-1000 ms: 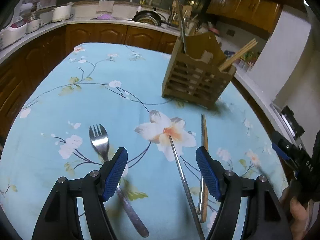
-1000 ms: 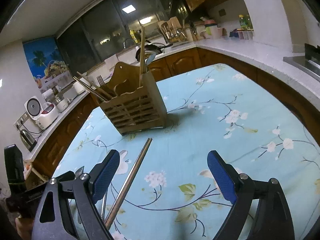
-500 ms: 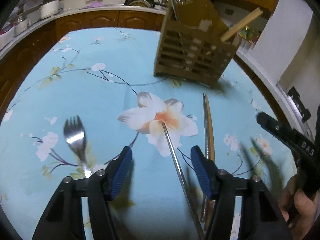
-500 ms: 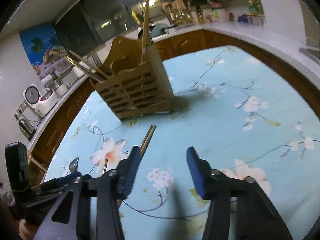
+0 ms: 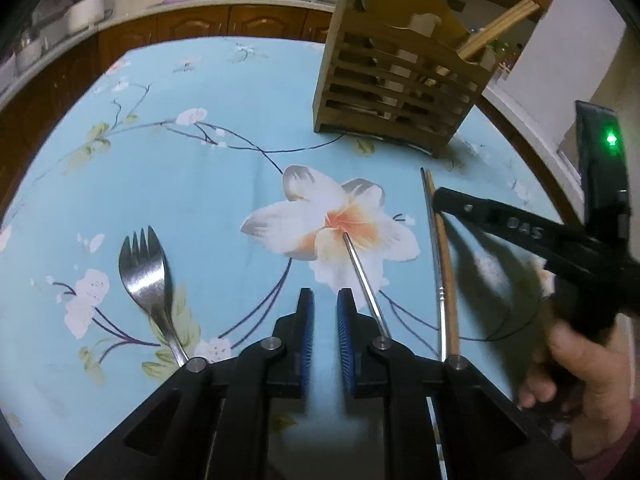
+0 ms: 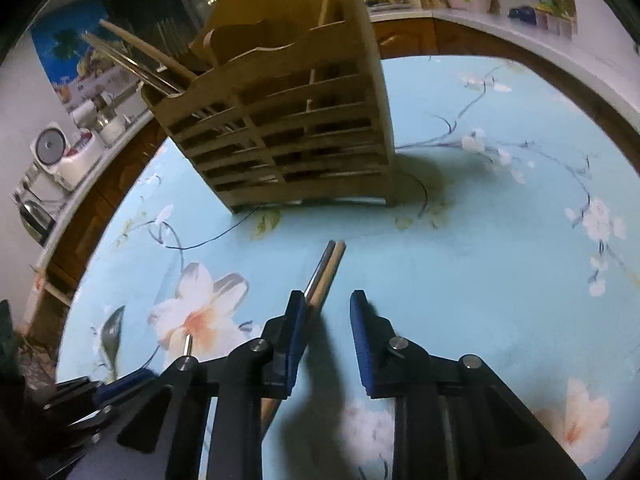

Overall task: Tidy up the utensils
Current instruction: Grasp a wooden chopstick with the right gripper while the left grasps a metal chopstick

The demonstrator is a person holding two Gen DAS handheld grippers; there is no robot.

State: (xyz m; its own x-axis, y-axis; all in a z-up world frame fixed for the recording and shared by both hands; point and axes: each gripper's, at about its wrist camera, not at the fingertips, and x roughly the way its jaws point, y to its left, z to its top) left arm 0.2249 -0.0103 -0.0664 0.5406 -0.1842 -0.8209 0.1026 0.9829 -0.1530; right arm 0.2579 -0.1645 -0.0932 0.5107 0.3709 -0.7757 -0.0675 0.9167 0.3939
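The kitchen's round table under its pale blue flowered cloth (image 5: 192, 184) now fills more of both your views than a second ago, with the slatted wooden utensil caddy (image 6: 288, 136) looming much nearer. Your left gripper (image 5: 322, 308), wide a second ago, is closing to a narrow gap with nothing between the blue pads; the thin steel chopstick (image 5: 362, 276) lies just outside its right-hand pad. Your right gripper (image 6: 326, 320) is closing too, and nothing is held: the paired steel and wooden chopsticks (image 6: 326, 264) lie beside its left-hand pad, running under it. The steel fork (image 5: 146, 272) lies on the cloth to the left of your left gripper, handle tucked under the gripper body. The caddy holds wooden chopsticks (image 5: 496, 24) leaning out of one end compartment and another upright stick in the far end; what else sits behind the slats is too dim to tell. Your right hand (image 5: 576, 364) is cut off at the frame edge
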